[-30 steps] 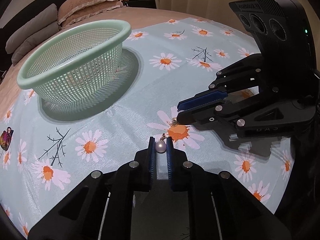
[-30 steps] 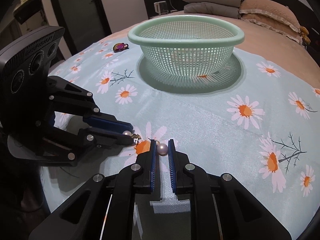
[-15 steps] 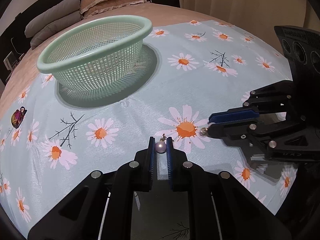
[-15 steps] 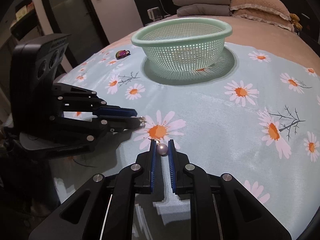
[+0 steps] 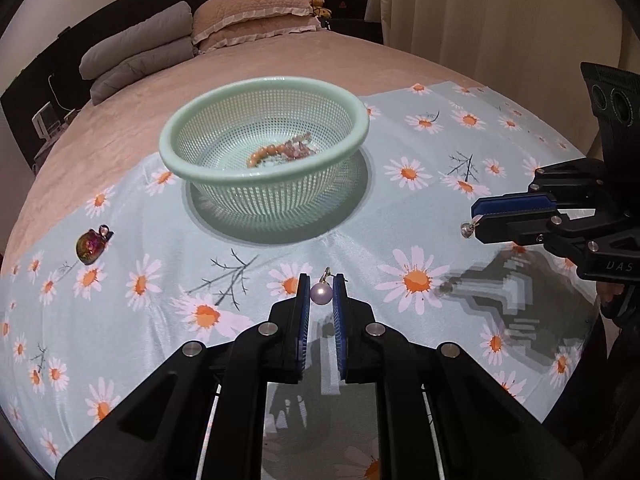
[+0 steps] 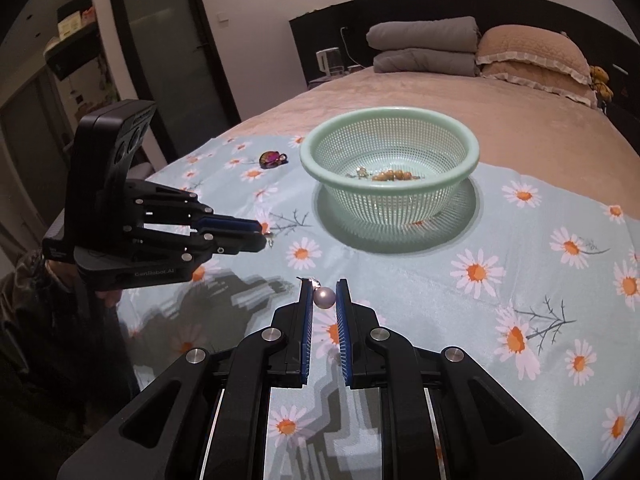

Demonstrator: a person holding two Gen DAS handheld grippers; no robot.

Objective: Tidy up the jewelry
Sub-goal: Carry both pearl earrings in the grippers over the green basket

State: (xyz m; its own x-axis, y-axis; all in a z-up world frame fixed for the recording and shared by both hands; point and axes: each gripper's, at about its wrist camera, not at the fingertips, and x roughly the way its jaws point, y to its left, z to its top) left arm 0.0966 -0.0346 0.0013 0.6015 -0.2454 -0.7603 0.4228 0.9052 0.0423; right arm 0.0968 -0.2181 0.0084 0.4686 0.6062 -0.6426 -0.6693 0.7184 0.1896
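My left gripper (image 5: 321, 289) is shut on a pearl earring (image 5: 321, 293), held above the daisy cloth (image 5: 400, 240). My right gripper (image 6: 323, 293) is shut on a second pearl earring (image 6: 324, 297). Each gripper shows in the other's view: the right one (image 5: 470, 222) at the right, the left one (image 6: 264, 236) at the left. A mint green mesh basket (image 5: 192, 168) stands ahead of both and holds a beaded bracelet (image 5: 280, 150); the basket also shows in the right wrist view (image 6: 460, 176). A dark iridescent pendant (image 5: 91, 245) lies on the cloth left of the basket.
The cloth covers the foot of a bed with a tan cover (image 5: 160, 92). Pillows (image 5: 248, 12) and folded grey blankets (image 6: 424, 48) lie at the head. A door (image 6: 168, 60) stands at the left in the right wrist view.
Both grippers have risen and drawn apart with their earrings still held. The basket's inside and the bracelet in it now show.
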